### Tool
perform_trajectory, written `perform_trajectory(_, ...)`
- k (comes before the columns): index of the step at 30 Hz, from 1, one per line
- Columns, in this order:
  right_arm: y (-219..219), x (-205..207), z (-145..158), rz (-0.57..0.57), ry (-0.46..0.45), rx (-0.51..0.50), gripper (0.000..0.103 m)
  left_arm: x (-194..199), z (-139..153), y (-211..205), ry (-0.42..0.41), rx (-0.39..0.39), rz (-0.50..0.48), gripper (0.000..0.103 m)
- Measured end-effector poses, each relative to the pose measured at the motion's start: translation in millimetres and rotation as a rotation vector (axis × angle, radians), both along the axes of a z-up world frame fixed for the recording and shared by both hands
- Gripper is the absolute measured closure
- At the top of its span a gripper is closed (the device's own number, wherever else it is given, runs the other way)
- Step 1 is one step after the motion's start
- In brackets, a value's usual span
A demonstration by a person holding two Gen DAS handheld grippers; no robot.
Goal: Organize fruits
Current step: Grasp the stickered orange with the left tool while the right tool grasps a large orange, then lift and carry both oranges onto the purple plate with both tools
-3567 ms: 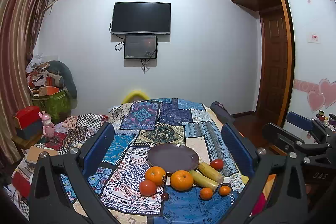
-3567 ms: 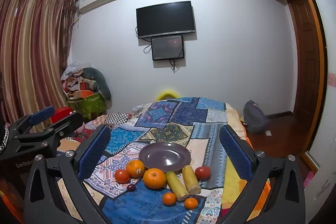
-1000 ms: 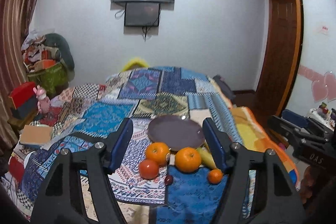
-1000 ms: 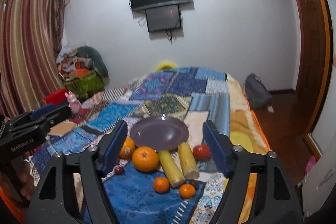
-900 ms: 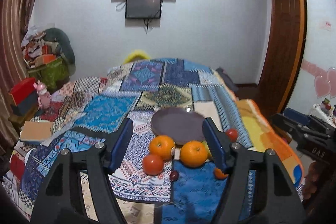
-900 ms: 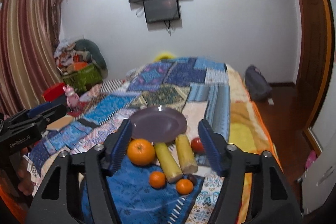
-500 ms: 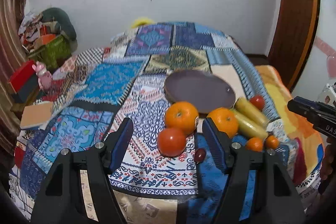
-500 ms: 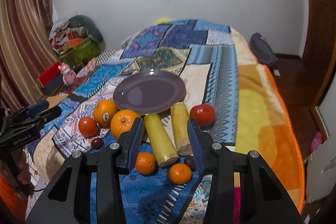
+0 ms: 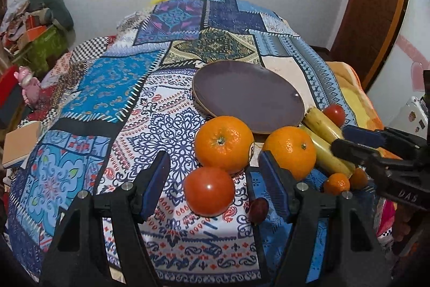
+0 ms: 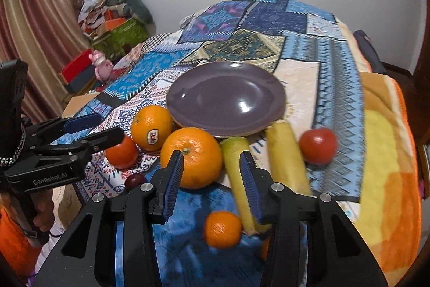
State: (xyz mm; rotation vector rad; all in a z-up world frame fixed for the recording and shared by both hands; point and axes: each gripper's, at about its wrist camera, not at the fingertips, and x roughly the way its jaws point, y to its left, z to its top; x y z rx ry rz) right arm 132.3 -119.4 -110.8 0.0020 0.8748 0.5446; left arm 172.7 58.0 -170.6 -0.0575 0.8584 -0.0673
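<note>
Ahead of both tongs, spread over a bed: a patchwork quilt point(image 9: 113, 82), blue and patterned. Beyond the fingertips, flat on that quilt, a purple plate point(image 10: 225, 96), bare. Just short of its near rim, a row of fruit.

Left gripper point(image 9: 212, 179) angled steeply down, jaws spread, gripping nothing. Between its blue pads point(image 9: 157, 180), a red tomato point(image 9: 209, 190); just beyond, a stickered orange point(image 9: 224, 144). By the right pad, a second orange point(image 9: 290, 151) and a small dark plum point(image 9: 258, 206).

Right gripper point(image 10: 209, 176) likewise tipped down, jaws narrowed but apart, nothing pinched. Partly framed by its pads, the second orange and a yellow banana point(image 10: 239, 174); right of the right pad, another banana point(image 10: 286, 155) and a second tomato point(image 10: 318, 145). Low between the fingers, a small mandarin point(image 10: 222, 229).

At the left edge of the right wrist view, a hand point(image 10: 44, 217) around the left tong's handle, orange sleeve below.
</note>
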Motion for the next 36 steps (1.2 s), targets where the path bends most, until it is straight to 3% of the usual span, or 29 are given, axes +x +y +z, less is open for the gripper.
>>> perform_trajectory(6,18,10,-15,0.021,0.059,-0.013,0.062,14,-6,6,0.024,-0.021,-0.02,0.035)
perform_trajectory(12,26,13,-20,0.028,0.087,-0.012,0.05,22,-11,8,0.033,-0.025,-0.042,0.034)
perform_trajectory(15,34,15,-25,0.03,0.088,-0.04,0.041,23,-13,8,0.034,-0.032,-0.049,0.034)
perform_trajectory(19,41,17,-31,0.03,0.085,-0.08,0.036,27,-16,8,0.044,-0.045,-0.062,0.034)
perform_trajectory(24,45,20,-35,0.035,0.077,-0.123,0.035,35,-23,8,0.068,-0.063,-0.07,0.034)
perform_trajectory(36,43,17,-36,0.029,0.066,-0.093,0.037,55,-42,3,0.155,-0.105,-0.101,0.033)
